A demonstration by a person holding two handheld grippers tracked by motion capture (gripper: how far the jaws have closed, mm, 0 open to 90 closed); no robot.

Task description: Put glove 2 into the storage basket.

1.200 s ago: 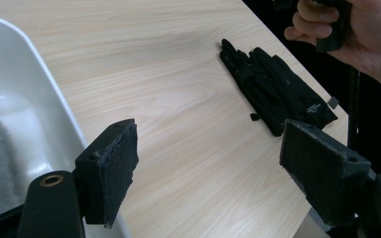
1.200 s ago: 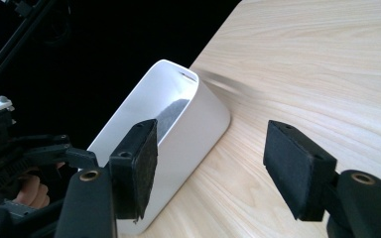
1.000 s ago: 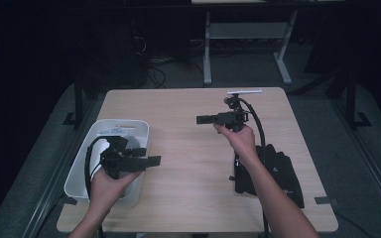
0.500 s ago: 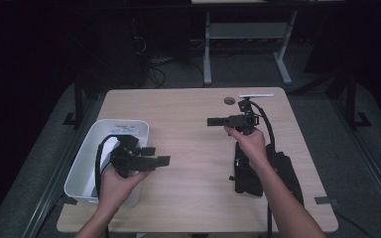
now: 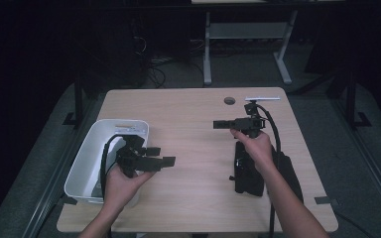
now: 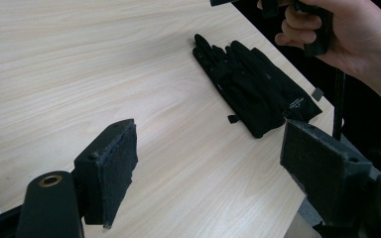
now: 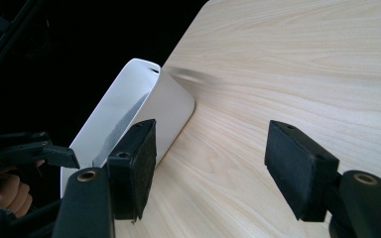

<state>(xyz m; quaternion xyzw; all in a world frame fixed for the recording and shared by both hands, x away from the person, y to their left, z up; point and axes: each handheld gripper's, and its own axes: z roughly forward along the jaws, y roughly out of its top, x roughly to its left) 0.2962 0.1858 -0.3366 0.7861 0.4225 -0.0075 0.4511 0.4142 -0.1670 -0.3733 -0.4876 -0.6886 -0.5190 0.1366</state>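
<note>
Both tongs, left and right, are wide open and hold nothing, so the black gloves still lie on the desk, not yet in the white tub

- Gloves: black, with a small pale label.
- Bin: plain white.
- Surface: light wood grain.
- Fingers: black pads.

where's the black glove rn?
High view: the black glove lies flat on the table's right side, just below the right tool and partly under that forearm, opposite the white bin.
</note>
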